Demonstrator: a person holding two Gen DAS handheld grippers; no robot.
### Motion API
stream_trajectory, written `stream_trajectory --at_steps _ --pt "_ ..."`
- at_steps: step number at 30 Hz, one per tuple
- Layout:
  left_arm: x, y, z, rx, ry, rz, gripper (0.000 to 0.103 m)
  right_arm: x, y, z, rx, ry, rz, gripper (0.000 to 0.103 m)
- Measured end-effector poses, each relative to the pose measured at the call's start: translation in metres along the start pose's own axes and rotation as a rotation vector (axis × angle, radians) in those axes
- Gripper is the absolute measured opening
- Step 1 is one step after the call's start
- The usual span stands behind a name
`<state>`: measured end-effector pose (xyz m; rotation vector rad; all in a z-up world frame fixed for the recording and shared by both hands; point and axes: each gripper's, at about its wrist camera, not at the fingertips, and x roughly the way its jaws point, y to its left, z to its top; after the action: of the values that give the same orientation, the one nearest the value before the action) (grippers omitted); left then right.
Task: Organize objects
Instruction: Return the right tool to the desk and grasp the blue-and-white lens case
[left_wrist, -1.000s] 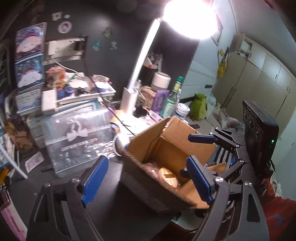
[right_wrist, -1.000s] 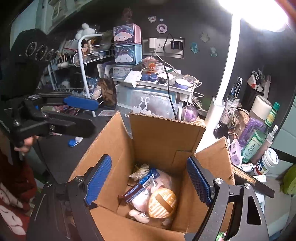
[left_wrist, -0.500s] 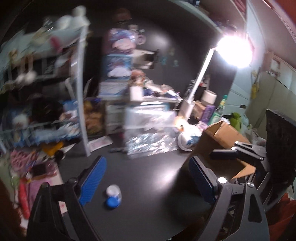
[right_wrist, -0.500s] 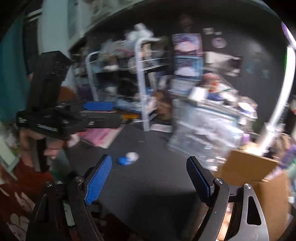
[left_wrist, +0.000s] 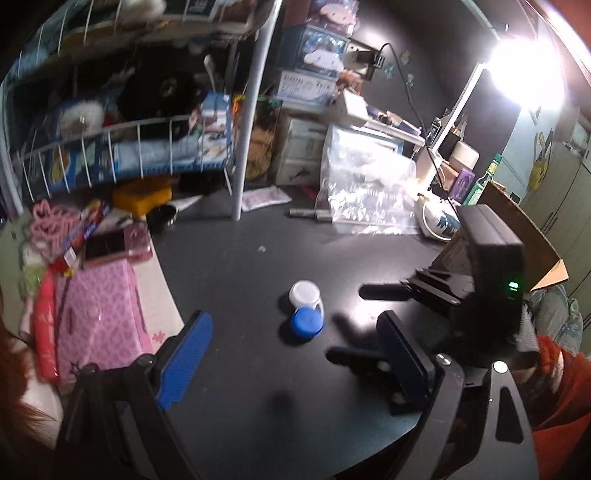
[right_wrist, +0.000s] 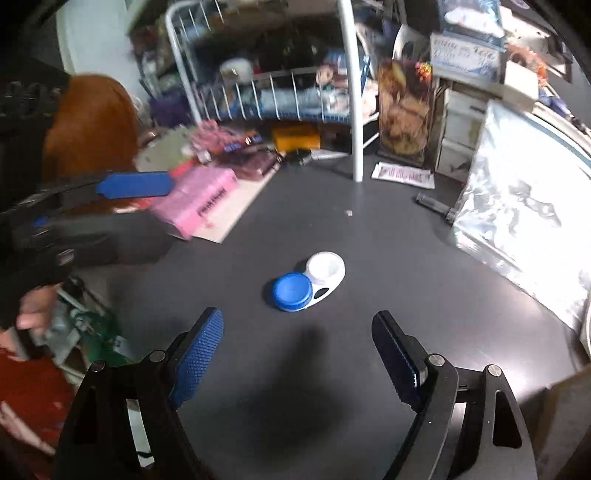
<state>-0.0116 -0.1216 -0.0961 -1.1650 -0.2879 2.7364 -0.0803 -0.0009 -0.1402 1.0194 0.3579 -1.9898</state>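
Observation:
A small lens case (left_wrist: 306, 314) with one white cap and one blue cap lies on the black table (left_wrist: 240, 387). My left gripper (left_wrist: 295, 354) hovers just short of it, open, with nothing between the blue pads. My right gripper (right_wrist: 297, 354) is also open and empty, and the lens case (right_wrist: 308, 282) lies a little beyond its fingertips. In the left wrist view the right gripper (left_wrist: 365, 325) comes in from the right, close beside the case. The left gripper (right_wrist: 122, 210) shows blurred at the left of the right wrist view, away from the case.
A brown cardboard box (left_wrist: 517, 229) stands at the right. A shiny plastic bag (left_wrist: 365, 195) lies behind the case. A white wire rack (left_wrist: 247, 110) full of items, a pink box (left_wrist: 99, 317) and a pink phone (left_wrist: 114, 245) crowd the left edge. A bright lamp (left_wrist: 524, 59) glares top right.
Both grippers swung left, away from the cardboard box, and sank toward the table. The lens case now lies right in front of both; the box has slid to the right edge.

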Motion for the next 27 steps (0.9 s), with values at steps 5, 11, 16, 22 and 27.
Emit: stream_trajectory --at_steps 5,11,16,22,27 --pt "0.003 0.012 -0.005 -0.02 0.009 -0.011 0.089 0.03 0.0 0.006 -0.023 0.034 -0.035 0.07" --pt "0.003 0.022 -0.006 -0.036 0.006 -0.018 0.089 0.041 0.005 0.014 -0.063 0.037 -0.07 0.059" --pt "0.004 0.026 -0.005 -0.052 0.003 -0.015 0.089 0.043 0.01 0.016 -0.097 0.029 -0.093 0.036" --pt "0.002 0.023 -0.004 -0.054 -0.003 -0.023 0.089 0.039 0.012 0.012 -0.122 0.035 -0.096 0.029" --pt "0.003 0.018 -0.003 -0.042 -0.001 -0.025 0.089 0.029 0.001 0.004 -0.098 0.055 -0.074 0.029"
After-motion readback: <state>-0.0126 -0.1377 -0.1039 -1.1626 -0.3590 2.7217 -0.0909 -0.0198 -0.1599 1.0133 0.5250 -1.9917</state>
